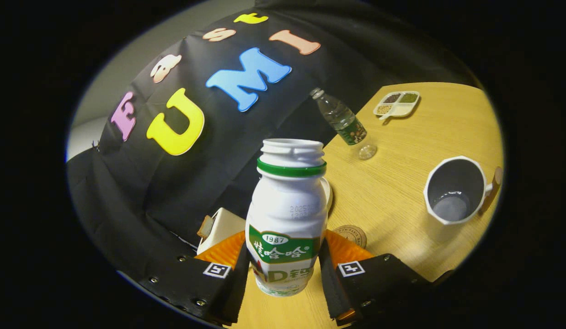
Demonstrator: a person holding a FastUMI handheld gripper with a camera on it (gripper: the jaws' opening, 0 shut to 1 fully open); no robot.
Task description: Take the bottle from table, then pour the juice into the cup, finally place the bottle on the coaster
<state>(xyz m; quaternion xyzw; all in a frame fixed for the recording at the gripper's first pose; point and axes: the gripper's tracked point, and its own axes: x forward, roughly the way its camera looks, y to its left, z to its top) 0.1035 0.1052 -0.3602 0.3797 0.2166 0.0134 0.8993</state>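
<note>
Jaws clamped on the bottle [285,219], one finger pressing each side of its lower labelled body; gripper [283,269] holds it upright in the view. Bottle is white with a green neck ring, cap off, mouth open. Whether its base touches the tabletop [402,192] or sits just above it, cannot tell. Round coaster [350,235] lies flat on the wood just beside the bottle, partly hidden behind one finger. Cup [454,189], white outside, grey inside, handle turned away from the bottle, stands well apart from it, past the coaster. Clear plastic water bottle [344,121] with a green label stands beyond the held bottle, near the cloth wall. Small divided tray [397,104] with grains sits further off past that water bottle. White box-like object [219,228] sits right behind the bottle, by the other finger.
</note>
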